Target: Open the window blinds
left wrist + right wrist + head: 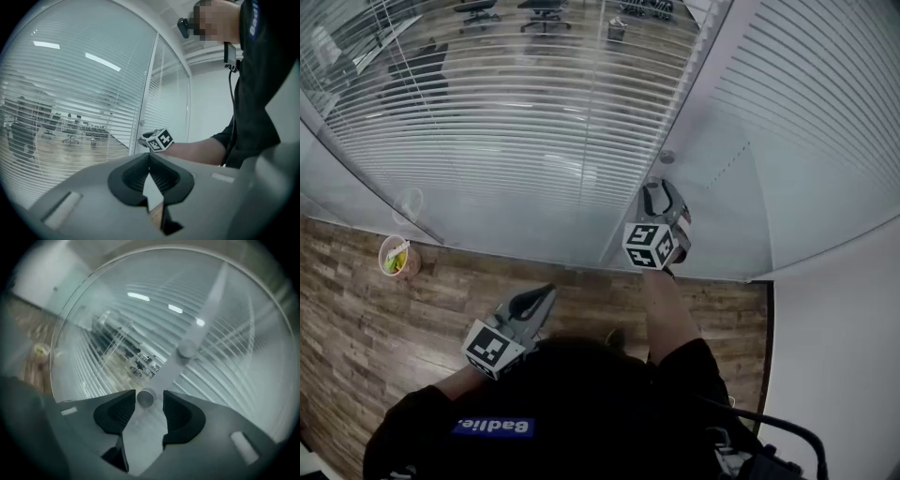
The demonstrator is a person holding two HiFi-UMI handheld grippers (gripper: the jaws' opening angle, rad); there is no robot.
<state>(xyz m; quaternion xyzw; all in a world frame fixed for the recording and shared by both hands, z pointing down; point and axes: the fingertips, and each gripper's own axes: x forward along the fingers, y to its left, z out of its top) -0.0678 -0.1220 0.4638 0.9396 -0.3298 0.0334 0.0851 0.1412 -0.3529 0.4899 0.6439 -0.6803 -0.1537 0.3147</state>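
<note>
- Nearest the lens, the left gripper (544, 294) hangs low by the person's waist above the wooden floor (356, 319), its jaws closed tip to tip on nothing; it looks parked there to keep clear of the working side
- A small cup (397, 256) stands on the floor at the foot of the glass, well apart from both grippers and apparently no part of the job
- The right gripper (149, 401) reaches out on a bare forearm to the pale upright frame (698, 75) between two glazed panels. Its jaws stand moderately apart with a small round knob (146, 398) in the gap at their tips, close to one jaw and clear of the other, so nothing is clamped yet
- A second knob (187, 348) sits further up the same frame, beyond the jaws
- The blinds (516, 122) lie behind the glass and cannot be touched directly, which is probably why the gripper goes for the frame's knob rather than the slats
- On the left panel the slats are tilted enough to show an office with chairs beyond; the right-hand panel (825, 103) reads as almost solid white, so it appears shut
- The task seems barely begun. The likely next move is to close on the knob and twist it; a knob so small and smooth could slip between the pads unless it is centred first
</note>
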